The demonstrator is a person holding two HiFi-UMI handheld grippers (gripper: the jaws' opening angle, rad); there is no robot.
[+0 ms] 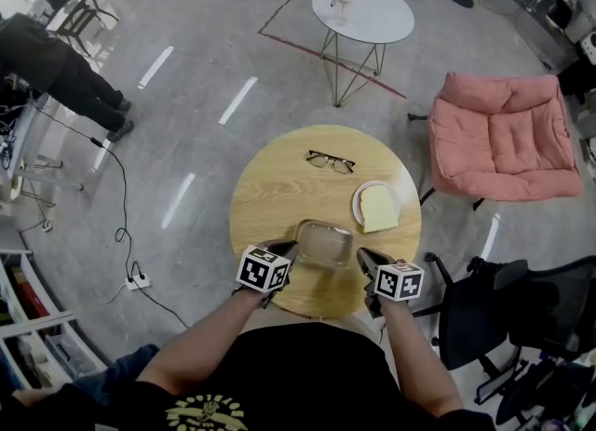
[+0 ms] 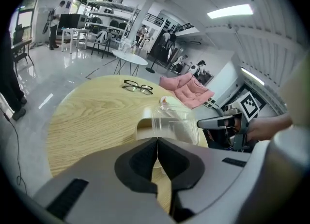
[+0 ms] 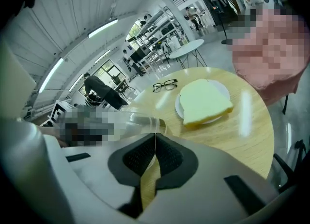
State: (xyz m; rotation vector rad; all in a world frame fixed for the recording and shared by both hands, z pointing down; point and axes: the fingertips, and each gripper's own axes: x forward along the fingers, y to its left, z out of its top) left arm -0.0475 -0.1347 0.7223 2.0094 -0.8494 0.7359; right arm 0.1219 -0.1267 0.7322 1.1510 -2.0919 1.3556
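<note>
Head view: a clear plastic box (image 1: 324,243) sits at the near edge of the round wooden table (image 1: 279,187). The left gripper (image 1: 287,250) meets the box's left end and the right gripper (image 1: 363,257) its right end. Farther back lie a pair of glasses (image 1: 331,161) and a plate (image 1: 358,204) with a slice of bread (image 1: 378,208), both well apart from the box. The step in hand looks like a two-sided hold on the box.

Left gripper view: the jaws are closed tip to tip with no gap showing. The box (image 2: 174,124) rises directly beyond the tips, so its thin rim appears to be nipped between them. The other gripper touches the box's far side.

Right gripper view: these jaws also meet at the tips. A thin edge of the box (image 3: 140,121) runs straight up from between them, which suggests a pinch on the rim. The bread lies off to the right.

With such slight grips on thin plastic, any next move calls for level, matched motion of both hands, so that the rim neither slips nor buckles.
</note>
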